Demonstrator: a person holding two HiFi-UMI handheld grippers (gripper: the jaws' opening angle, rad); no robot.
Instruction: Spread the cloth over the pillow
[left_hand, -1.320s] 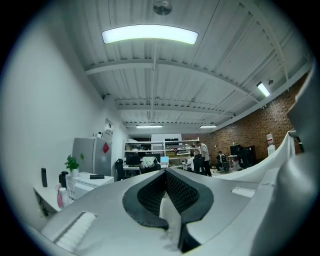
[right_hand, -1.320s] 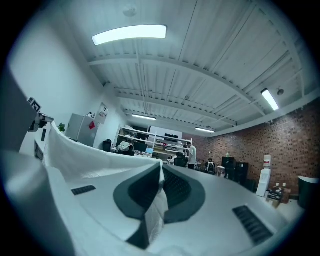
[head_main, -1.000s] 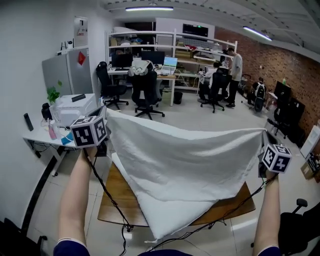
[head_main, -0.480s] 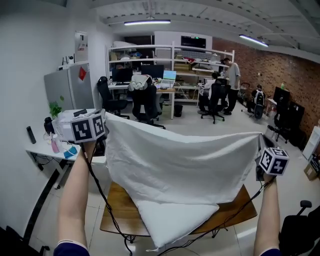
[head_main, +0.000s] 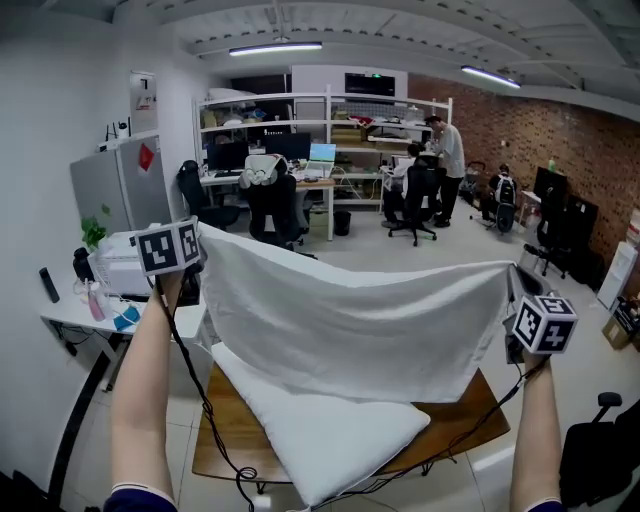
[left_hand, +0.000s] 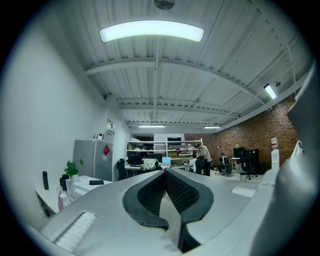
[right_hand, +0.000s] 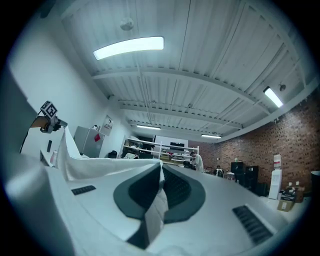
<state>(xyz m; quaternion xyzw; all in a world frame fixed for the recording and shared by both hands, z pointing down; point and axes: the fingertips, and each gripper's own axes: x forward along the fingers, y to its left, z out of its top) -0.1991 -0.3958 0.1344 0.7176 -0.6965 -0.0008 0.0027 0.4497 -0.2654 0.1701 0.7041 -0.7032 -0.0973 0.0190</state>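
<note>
Cloth (head_main: 350, 320): white, stretched as a sheet in the air between the two grippers. Its top edge sags slightly in the middle and its lower edge hangs free. In the head view the hanging part covers the far portion of the pillow (head_main: 330, 440). Whether cloth and pillow touch cannot be told.

Left gripper (left_hand: 165, 174): jaws closed together on the cloth's upper left corner. A thin strip of fabric is pinched between the dark ribbed pads and runs back toward the camera. The gripper points roughly level.

Right gripper (right_hand: 161, 169): jaws likewise closed, clamping the upper right corner. A fold of white fabric stands between the pads, and from there the sheet runs off leftward to the other gripper. In the head view this gripper sits lower than the left one.

Pillow: white, lying flat on the wooden table (head_main: 470, 410), turned diagonally. Its near corner reaches past the table's near edge. It sits below the held cloth.

Surroundings: black cables (head_main: 205, 400) trail down from both grippers. A white side table (head_main: 60, 315) stands at left with a printer (head_main: 120, 262) on it, and a grey fridge (head_main: 110, 190) stands behind. Further back are office chairs, shelving (head_main: 330, 110), several people at desks and a brick wall (head_main: 560, 130).
</note>
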